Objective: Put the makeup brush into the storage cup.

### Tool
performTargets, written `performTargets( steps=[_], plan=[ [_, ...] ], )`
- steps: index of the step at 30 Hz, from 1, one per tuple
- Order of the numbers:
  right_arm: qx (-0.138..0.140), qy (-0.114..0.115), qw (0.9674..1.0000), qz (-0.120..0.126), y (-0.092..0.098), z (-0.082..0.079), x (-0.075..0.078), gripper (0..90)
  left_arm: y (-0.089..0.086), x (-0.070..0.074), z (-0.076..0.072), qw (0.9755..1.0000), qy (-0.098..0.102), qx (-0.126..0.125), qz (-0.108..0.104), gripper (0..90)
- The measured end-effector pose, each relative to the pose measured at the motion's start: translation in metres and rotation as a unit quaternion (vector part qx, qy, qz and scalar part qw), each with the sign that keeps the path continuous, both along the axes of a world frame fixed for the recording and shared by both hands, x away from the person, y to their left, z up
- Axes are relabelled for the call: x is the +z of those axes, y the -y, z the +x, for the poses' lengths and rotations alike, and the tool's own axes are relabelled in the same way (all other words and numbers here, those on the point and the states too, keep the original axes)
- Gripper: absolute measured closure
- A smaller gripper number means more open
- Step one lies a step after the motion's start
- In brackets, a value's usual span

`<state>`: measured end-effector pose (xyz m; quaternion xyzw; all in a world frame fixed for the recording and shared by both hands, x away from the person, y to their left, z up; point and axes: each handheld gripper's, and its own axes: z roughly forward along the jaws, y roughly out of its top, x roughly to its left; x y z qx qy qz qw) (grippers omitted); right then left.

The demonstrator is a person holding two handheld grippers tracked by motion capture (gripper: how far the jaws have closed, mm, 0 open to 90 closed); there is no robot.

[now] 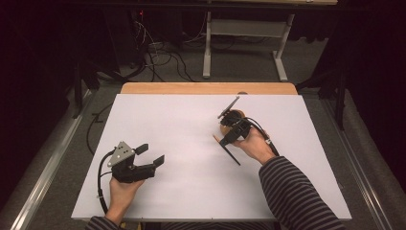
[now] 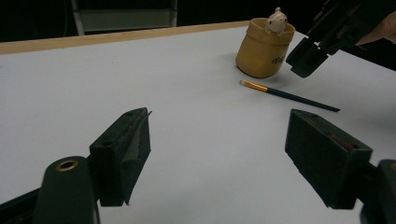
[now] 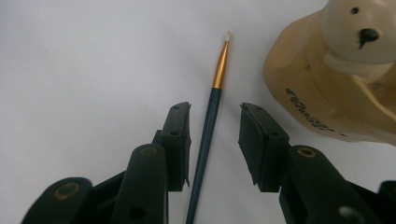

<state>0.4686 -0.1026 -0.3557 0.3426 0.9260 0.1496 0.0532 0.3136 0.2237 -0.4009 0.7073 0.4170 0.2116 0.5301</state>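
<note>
1. The left gripper is held low over the near left part of the white table, its jaws spread wide with nothing between them.
2. A thin paintbrush with a dark handle and gold ferrule lies flat on the table right of centre, just beside the cup.
3. The right gripper is lowered over the paintbrush, its jaws partly spread on either side of the handle; no pad is seen pressing on it.
4. A yellow cup carrying a small white bear figure stands on the far right, just beyond the paintbrush tip.
</note>
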Motion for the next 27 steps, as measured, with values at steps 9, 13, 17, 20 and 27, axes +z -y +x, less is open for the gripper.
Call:
performTargets(
  steps=[9, 13, 17, 20, 27],
  plan=[
    [0.000, -0.014, 0.9998, -0.014, -0.004, 0.003, -0.008, 66.7, 0.000, 0.000, 0.000, 1.0000, 0.000, 0.000, 0.001, 22.8],
    [0.004, -0.020, 0.9995, -0.025, -0.006, 0.003, -0.012, 67.0, 0.000, 0.000, 0.000, 1.0000, 0.000, 0.000, 0.000, 22.8],
    [0.006, -0.029, 0.9989, -0.036, -0.010, 0.003, -0.018, 68.3, 0.000, 0.000, 0.000, 1.0000, 0.000, 0.000, 0.001, 22.9],
    [0.015, -0.027, 0.9987, -0.040, -0.010, 0.005, -0.020, 68.7, 0.000, 0.000, 0.000, 1.0000, 0.000, 0.000, 0.001, 22.9],
    [0.011, -0.037, 0.9980, -0.050, -0.012, 0.007, -0.026, 70.5, 0.000, 0.000, 0.000, 1.0000, 0.000, 0.000, 0.001, 22.9]
  ],
)
